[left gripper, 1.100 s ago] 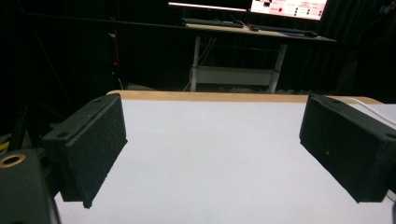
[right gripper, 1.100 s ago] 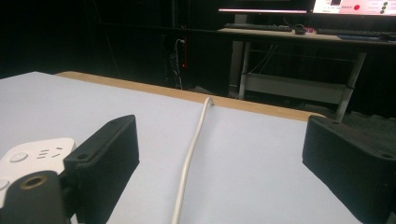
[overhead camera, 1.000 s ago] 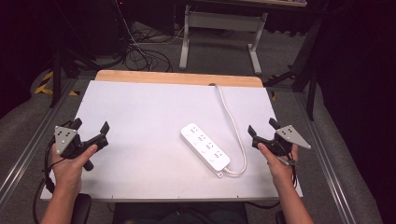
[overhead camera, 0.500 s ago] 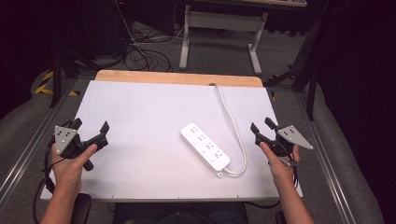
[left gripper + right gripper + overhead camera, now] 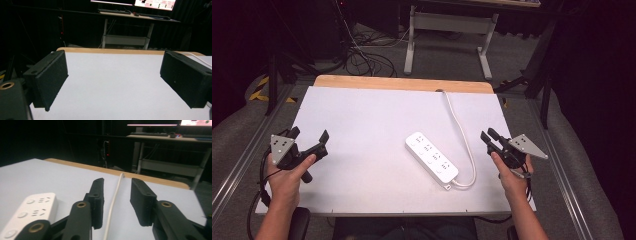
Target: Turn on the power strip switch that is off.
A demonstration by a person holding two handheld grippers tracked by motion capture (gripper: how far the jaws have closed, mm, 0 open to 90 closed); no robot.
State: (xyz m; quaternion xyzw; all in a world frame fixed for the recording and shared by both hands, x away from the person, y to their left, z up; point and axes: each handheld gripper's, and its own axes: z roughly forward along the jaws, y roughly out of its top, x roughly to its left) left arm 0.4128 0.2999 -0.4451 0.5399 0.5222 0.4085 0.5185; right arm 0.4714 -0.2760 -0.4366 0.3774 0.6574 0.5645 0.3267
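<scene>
The desk (image 5: 362,115) has a white top with a strip of bare wood along its far edge. Beyond that edge stands a white metal table frame (image 5: 447,30) on grey carpet (image 5: 437,62), with black cables (image 5: 362,62) coiled on the floor near the far left corner. The room behind is dark; a lit monitor (image 5: 155,3) glows on a farther bench.

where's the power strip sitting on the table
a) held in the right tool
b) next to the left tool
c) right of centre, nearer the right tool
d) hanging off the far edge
c: in the high view the power strip lies flat on the table, right of centre, nearer the right tool, untouched.
</scene>
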